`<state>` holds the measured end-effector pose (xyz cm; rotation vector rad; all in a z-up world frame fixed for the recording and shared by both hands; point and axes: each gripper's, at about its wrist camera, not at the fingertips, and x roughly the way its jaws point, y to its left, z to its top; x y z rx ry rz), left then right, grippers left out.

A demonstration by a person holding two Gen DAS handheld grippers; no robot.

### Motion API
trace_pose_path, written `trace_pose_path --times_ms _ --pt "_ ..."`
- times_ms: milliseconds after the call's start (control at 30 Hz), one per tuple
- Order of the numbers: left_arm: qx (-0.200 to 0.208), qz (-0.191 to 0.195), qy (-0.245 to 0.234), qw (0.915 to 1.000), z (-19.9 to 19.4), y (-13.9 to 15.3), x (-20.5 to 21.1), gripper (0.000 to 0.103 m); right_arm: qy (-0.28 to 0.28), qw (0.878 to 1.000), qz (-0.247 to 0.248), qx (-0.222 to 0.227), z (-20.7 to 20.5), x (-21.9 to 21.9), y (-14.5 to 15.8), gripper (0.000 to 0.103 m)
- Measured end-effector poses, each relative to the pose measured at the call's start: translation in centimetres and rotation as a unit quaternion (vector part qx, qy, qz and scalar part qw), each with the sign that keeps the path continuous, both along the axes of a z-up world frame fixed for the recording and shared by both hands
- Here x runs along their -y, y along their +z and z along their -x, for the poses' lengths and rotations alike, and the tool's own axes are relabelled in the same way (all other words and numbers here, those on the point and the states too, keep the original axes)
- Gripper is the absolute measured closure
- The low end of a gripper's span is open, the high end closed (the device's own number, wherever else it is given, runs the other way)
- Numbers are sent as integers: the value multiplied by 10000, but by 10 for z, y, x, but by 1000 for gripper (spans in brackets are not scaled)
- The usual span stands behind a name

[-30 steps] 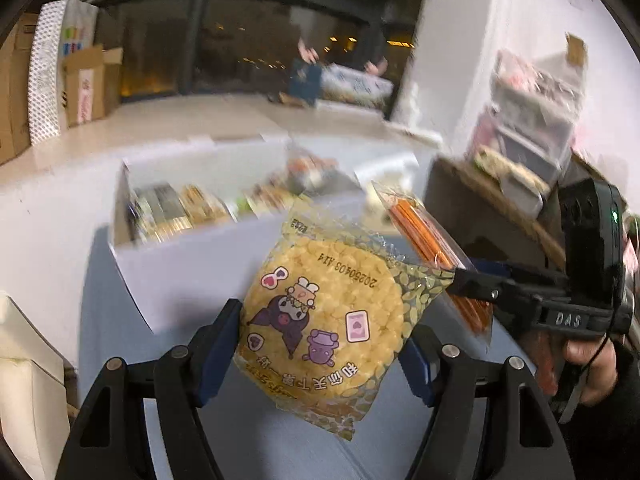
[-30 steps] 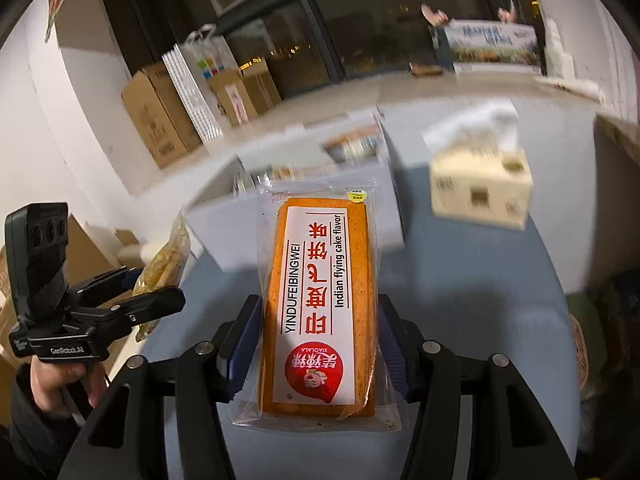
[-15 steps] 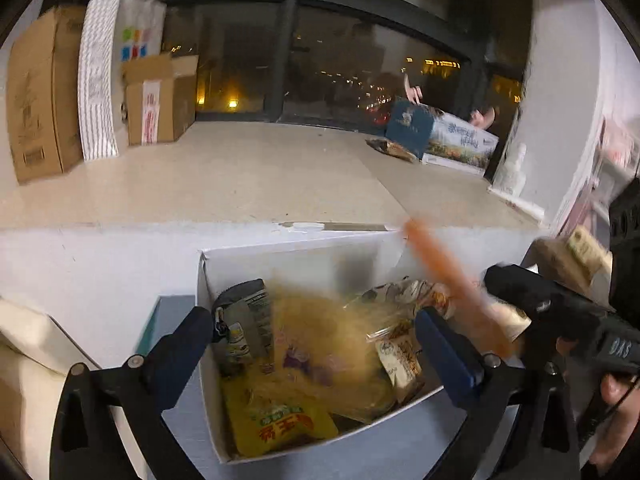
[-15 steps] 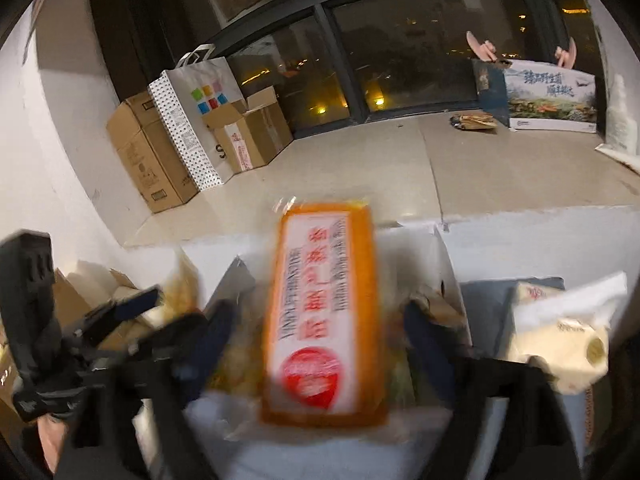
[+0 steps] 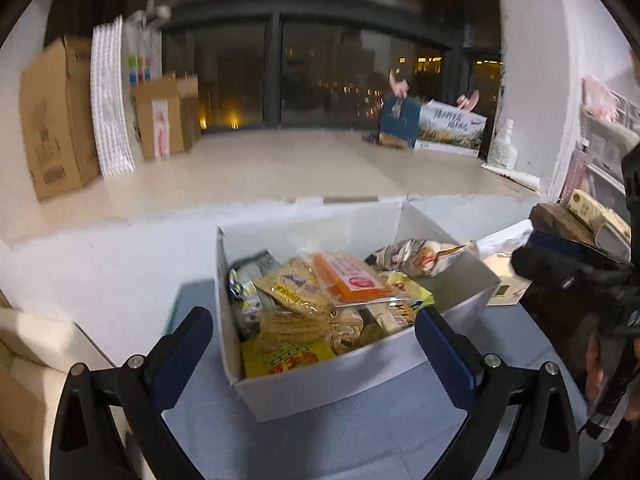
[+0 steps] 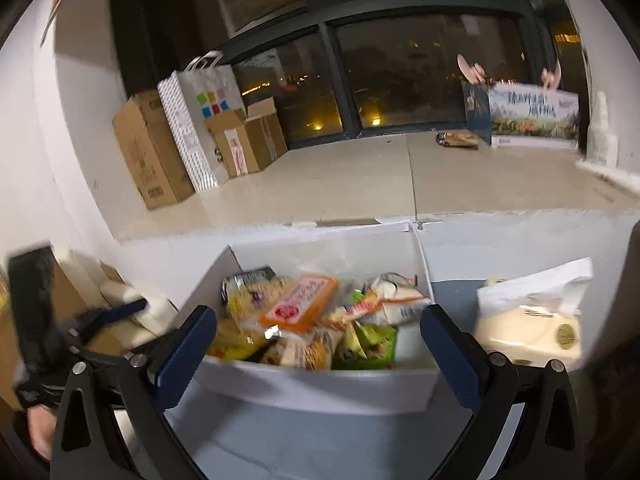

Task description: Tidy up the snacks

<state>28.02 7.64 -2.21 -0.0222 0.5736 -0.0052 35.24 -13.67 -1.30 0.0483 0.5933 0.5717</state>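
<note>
Left tool (image 5: 314, 336): jaws spread wide, nothing held. Right tool (image 6: 318, 338): jaws spread wide, nothing held. White box (image 5: 348, 384) on counter (image 5: 360, 440), against counter's far edge, packed with snacks. Orange cake pack (image 5: 348, 278) on top of pile, touching yellow cookie pack (image 5: 296, 286). Tissue box (image 6: 532, 326) just beside white box. Beyond: cardboard boxes (image 6: 148, 148) on floor.

Blurred snack packets (image 6: 304, 320), labels unreadable
</note>
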Motion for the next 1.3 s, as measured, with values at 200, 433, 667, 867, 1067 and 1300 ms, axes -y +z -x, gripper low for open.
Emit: trace_pose_path --times_ms 200,433,667,867,1067,1300 --pt "472 -663 778 9936 69 16 30 0 -26 9983 452 369 61 7 7 0" --pt "239 -231 284 9990 134 30 57 0 -45 9986 239 478 129 32 20 0" --pt "7 195 170 9997 191 43 69 0 -126 9992 -35 378 189 64 25 0" --pt "-97 230 178 9995 238 44 77 0 -223 9994 -236 133 240 91 24 0" --pt "-107 378 -33 9992 269 47 83 0 -87 9998 -130 125 279 100 21 0" --pt "-4 443 36 9990 274 54 81 0 -240 9991 169 305 287 97 28 0"
